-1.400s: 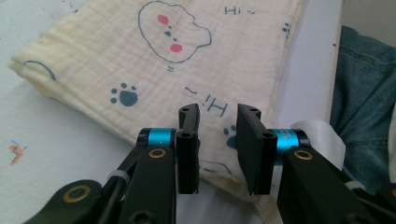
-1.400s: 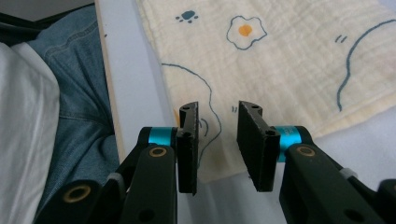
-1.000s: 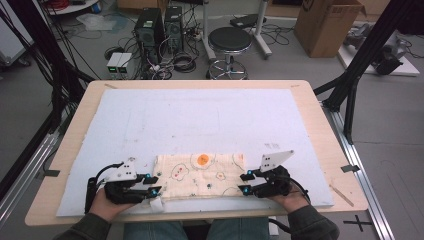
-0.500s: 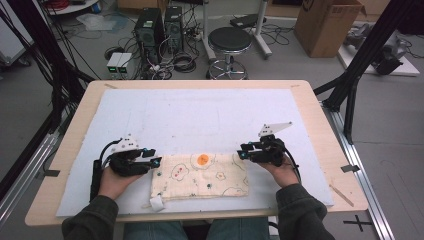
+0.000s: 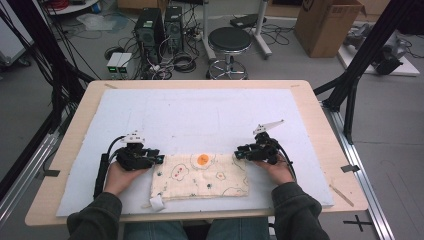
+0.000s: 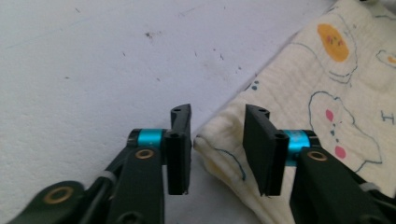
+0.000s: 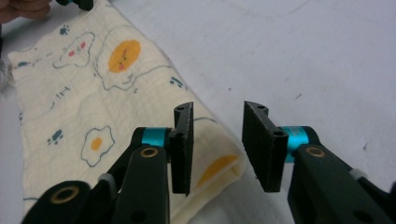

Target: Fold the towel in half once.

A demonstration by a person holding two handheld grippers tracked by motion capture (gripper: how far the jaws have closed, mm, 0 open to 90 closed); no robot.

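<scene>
Cloth first: a cream, crinkled muslin cloth printed with fried eggs and small blue paw marks (image 5: 200,176) lies folded into a rectangle on the near part of the pale blue-white foam sheet (image 5: 200,115) that covers the wooden counter (image 5: 322,130). A small white tag at its near left corner is too small to read. The fabric is soft and puckered; the foam sheet is matt and lightly scuffed with dark specks.

The left tool (image 5: 156,159) sits at the cloth's far left corner. In the left gripper view (image 6: 218,149) its flat black jaws stand apart, with the rounded, folded corner of the cloth between them; the pads do not press on it, so the tool is released. Its jaws have just been closing. The near edge of the cloth runs out of that picture at the bottom, hidden by the jaw linkage.

The right tool (image 5: 239,152) is at the far right corner. In the right gripper view (image 7: 218,147) its jaws likewise stand apart over the thick folded corner, unclenched, and they too have just been closing. Whether the left pad brushes the fabric cannot be made out. The person's dark sleeves (image 5: 295,212) are cut off at the bottom edge of the high view.
</scene>
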